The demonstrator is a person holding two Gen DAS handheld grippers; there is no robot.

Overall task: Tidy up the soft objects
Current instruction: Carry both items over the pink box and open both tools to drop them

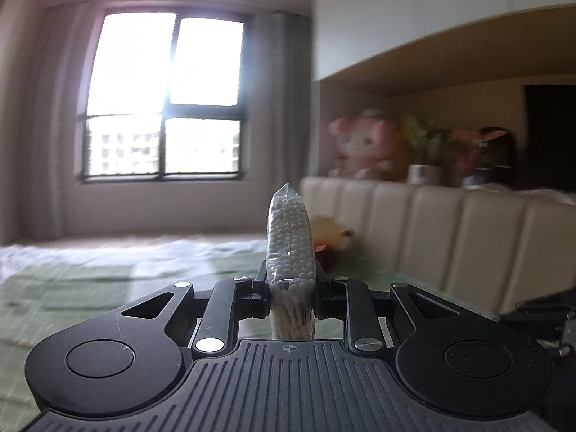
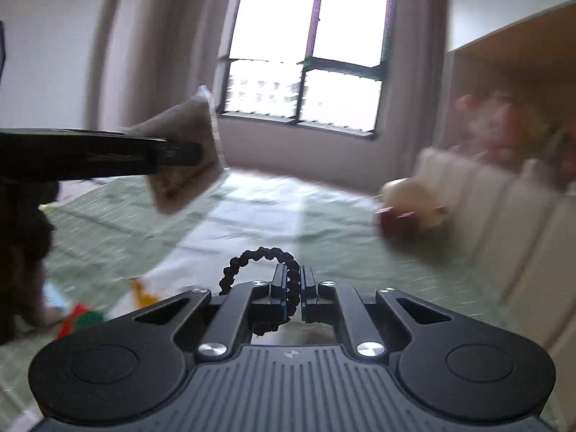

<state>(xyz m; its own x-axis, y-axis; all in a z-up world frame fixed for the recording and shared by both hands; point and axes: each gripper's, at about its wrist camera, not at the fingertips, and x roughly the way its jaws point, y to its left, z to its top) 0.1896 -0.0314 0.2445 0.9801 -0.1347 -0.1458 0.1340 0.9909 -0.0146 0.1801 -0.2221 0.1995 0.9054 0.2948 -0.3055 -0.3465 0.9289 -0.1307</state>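
Observation:
My left gripper (image 1: pixel 291 282) is shut on a clear plastic bag of small pale beads (image 1: pixel 291 248), held upright above the green bedspread (image 1: pixel 108 288). The same bag (image 2: pixel 187 165) and the left gripper (image 2: pixel 180 154) show at the left of the right wrist view. My right gripper (image 2: pixel 295 288) is shut on a black braided hair tie (image 2: pixel 259 262), whose loop sticks out up and left of the fingers. A cream plush toy with a red part (image 2: pixel 406 208) lies on the bed by the headboard; it also shows in the left wrist view (image 1: pixel 331 241).
A cream padded headboard (image 1: pixel 450 237) runs along the right. A shelf above it holds a pink plush (image 1: pixel 363 144), a potted plant (image 1: pixel 424 151) and other blurred items. Small colourful items (image 2: pixel 82 316) lie on the bed at lower left. A window (image 1: pixel 165 97) is ahead.

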